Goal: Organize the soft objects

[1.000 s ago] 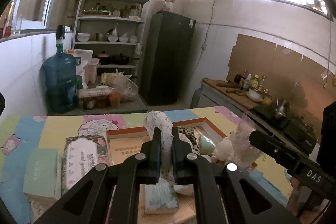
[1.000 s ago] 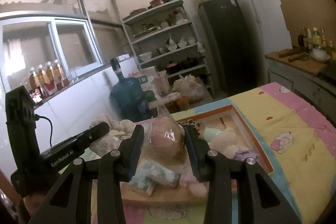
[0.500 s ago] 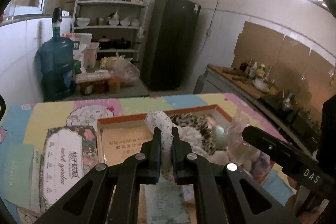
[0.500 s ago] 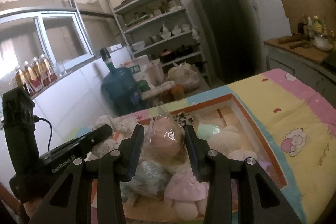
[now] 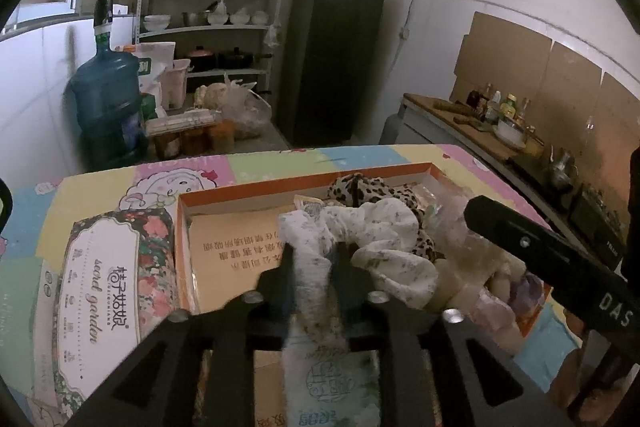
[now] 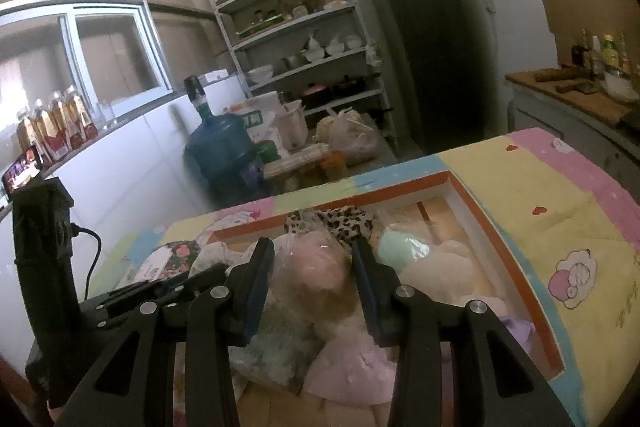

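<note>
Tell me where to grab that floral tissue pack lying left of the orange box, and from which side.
Grip the floral tissue pack across its short width, near the middle, coming straight down from above. It lies flat on the table mat with its long side close against the orange box wall, so a side approach is blocked there. Both grippers are full: the left gripper pinches a white scrunchie.

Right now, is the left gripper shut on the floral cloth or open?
Shut. The left gripper pinches the white floral cloth between its fingers, above the orange-rimmed box.

A blue water jug stands beside shelves and a dark fridge.
</note>
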The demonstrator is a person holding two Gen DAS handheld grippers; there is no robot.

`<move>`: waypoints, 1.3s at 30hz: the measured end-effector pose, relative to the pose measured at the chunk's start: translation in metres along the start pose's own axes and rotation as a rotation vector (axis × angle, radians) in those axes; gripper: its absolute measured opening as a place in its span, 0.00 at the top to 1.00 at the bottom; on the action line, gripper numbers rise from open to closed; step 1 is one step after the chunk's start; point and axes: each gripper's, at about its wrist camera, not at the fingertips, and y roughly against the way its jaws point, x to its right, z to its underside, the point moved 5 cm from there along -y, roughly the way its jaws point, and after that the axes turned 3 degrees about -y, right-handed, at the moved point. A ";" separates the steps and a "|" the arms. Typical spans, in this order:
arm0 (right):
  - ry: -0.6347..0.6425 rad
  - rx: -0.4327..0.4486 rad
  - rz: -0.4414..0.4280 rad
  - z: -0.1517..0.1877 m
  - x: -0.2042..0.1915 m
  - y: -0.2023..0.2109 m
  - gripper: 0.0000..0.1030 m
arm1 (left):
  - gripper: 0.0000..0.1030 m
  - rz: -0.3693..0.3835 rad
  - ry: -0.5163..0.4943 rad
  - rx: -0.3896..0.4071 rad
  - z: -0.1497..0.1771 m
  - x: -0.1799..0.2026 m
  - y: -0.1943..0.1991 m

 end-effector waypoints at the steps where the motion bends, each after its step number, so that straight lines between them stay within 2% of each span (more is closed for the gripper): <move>1: 0.001 -0.004 0.002 0.000 0.001 -0.002 0.60 | 0.65 0.001 0.004 0.004 0.000 0.000 0.001; 2: 0.002 -0.006 0.001 0.001 0.001 -0.003 0.60 | 0.62 0.004 0.011 0.014 0.000 -0.001 0.003; 6: -0.002 0.005 -0.013 -0.001 0.000 -0.003 0.56 | 0.37 -0.009 0.029 0.065 -0.004 -0.006 0.014; 7: -0.007 0.006 -0.021 -0.001 0.001 -0.004 0.54 | 0.34 -0.018 0.031 0.077 -0.004 -0.008 0.017; 11: -0.034 0.007 -0.042 -0.001 0.005 -0.003 0.43 | 0.34 -0.032 0.041 0.118 -0.005 -0.008 0.029; 16: -0.052 0.013 -0.054 0.000 0.006 0.000 0.36 | 0.34 -0.037 0.036 0.152 -0.008 -0.008 0.039; 28: -0.032 0.053 -0.029 0.004 -0.004 0.020 0.35 | 0.34 -0.041 0.036 0.183 -0.003 -0.008 0.053; 31: -0.020 0.055 -0.029 0.006 -0.010 0.025 0.34 | 0.34 -0.059 0.030 0.178 0.002 -0.008 0.058; 33: -0.007 0.055 -0.029 0.008 -0.015 0.029 0.30 | 0.34 -0.069 0.028 0.178 0.005 -0.008 0.063; 39: 0.033 0.076 -0.006 0.021 -0.033 0.044 0.28 | 0.34 -0.141 0.006 0.204 0.016 -0.006 0.087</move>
